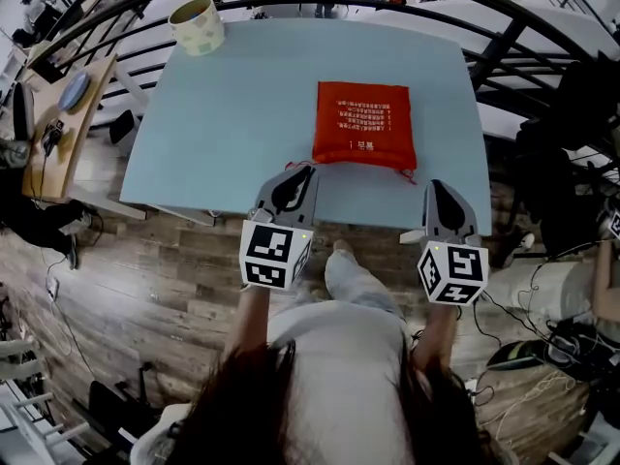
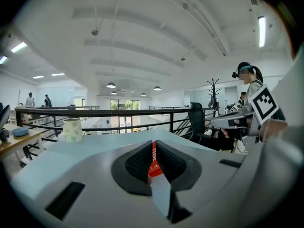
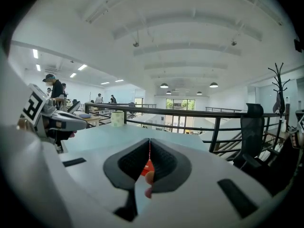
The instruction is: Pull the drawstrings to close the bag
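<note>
Early in the pull, by the look of it: bag (image 1: 364,124) flat near the front edge of the desk (image 1: 223,114), hem barely puckered. Right gripper (image 1: 434,186) pinched together on a red cord (image 1: 411,171). Left gripper (image 1: 301,170) closed too, at the other corner — cord there unclear. Outward pull yet to do.

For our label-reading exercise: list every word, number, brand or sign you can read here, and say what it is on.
No text here can be read.
red bag: several lines of white print, too small to read.
marker cubes: black-and-white square patterns, no words.
cup: patterned patches, nothing legible.
</note>
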